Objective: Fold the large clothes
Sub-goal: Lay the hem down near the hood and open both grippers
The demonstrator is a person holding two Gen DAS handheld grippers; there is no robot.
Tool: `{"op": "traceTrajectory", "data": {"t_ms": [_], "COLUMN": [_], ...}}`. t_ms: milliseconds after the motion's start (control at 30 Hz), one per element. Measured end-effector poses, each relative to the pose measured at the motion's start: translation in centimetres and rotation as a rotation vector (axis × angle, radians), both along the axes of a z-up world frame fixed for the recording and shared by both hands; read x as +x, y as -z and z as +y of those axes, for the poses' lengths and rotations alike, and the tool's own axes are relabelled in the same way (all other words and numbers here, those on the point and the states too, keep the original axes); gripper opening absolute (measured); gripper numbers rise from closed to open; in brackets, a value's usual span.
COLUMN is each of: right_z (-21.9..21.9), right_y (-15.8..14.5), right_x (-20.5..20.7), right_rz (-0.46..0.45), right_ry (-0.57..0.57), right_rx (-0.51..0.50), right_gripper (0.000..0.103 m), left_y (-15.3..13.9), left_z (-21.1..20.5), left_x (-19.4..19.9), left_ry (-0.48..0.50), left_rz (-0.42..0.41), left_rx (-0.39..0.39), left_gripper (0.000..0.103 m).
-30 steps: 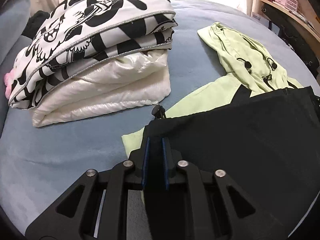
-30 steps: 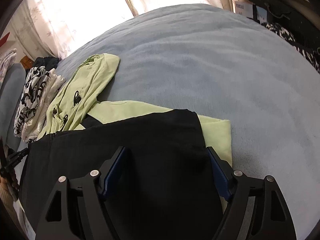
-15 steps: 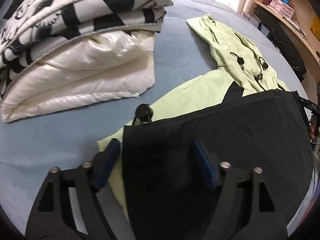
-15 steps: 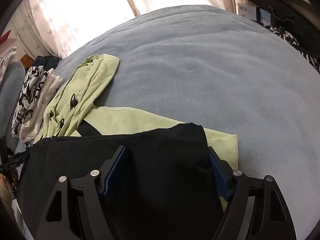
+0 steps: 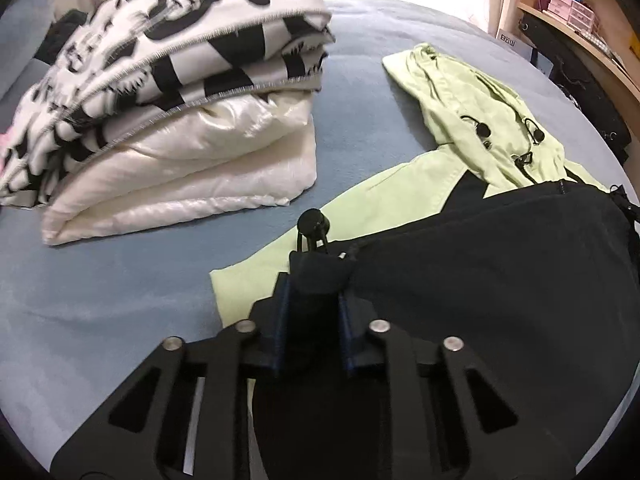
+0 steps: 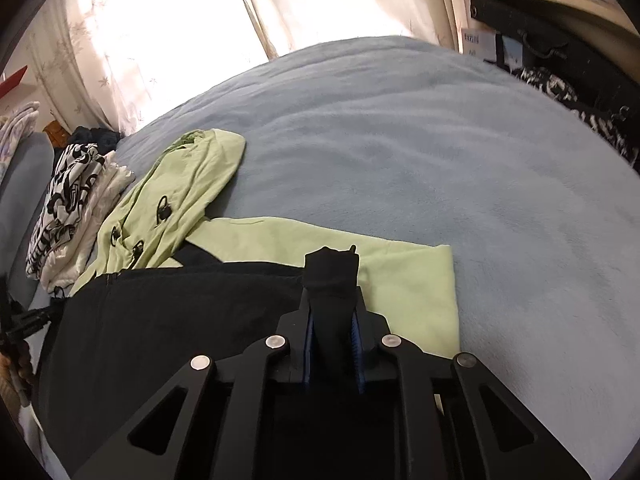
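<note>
While both sets of jaws are closing, a bunched fold of black fabric is pinched between the blue pads of each tool. The left gripper is clamped narrowly on one near corner of the black-lined, pale green hooded jacket, beside a round black cord stopper lying at that corner. The right gripper is closed narrowly on the opposite near corner of the same jacket, the black cloth standing up in a peak above its fingertips. The jacket is spread on the blue fleece bed cover close to the near edge of the bed, with its black lining turned up over the pale green shell. Its long axis is seen to run from the near edge away toward the far side, the hood pointing toward the curtained window. A green sleeve panel is left uncovered on each outer side of the black part. Near the far left corner of the bed, a folded black-and-white patterned garment is stacked on a folded glossy cream padded jacket, well apart from the green jacket.
</note>
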State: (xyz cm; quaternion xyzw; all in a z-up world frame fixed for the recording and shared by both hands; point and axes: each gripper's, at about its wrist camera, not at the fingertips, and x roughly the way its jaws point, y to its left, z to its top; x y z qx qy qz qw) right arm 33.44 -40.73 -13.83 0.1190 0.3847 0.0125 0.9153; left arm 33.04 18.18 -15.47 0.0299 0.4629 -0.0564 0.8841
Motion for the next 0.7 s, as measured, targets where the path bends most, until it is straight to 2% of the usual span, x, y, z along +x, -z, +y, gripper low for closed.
{"op": "traceTrajectory", "data": {"t_ms": [200, 367, 433, 467, 600, 700], "right_z": [0.8, 1.5, 1.9, 2.3, 2.3, 2.3], "right_y": [-4.0, -6.5, -5.9, -4.8, 0.4, 1.2], "right_x": [-1.5, 0.6, 2.1, 3.1, 6.1, 6.3], "right_rz": [-0.105, -0.153, -0.128, -0.086, 0.087, 0.075], "right_ry": [0.046, 0.083, 0.092, 0.093, 0.132, 0.156], "right_rx": [-0.072, -0.128, -0.146, -0.171, -0.177, -0.169], "right_gripper": [0.014, 0.014, 0.014, 0.014, 0.014, 0.016], "left_y": [-2.9, -5.0, -4.6, -4.1, 0.6, 1.8], "left_z": [-2.1, -3.9, -4.3, -4.4, -5.3, -6.0], "left_x": [-1.0, 0.5, 1.5, 2.0, 3.8, 3.7], "left_ry": [-0.040, -0.091, -0.112, -0.117, -0.122, -0.139], "left_rz": [-0.080, -0.161, -0.151, -0.134, -0.045, -0.085], "left_rx": [0.127, 0.199, 0.220, 0.232, 0.283, 0.319], "left_gripper": [0.013, 0.013, 0.013, 0.013, 0.015, 0.018]}}
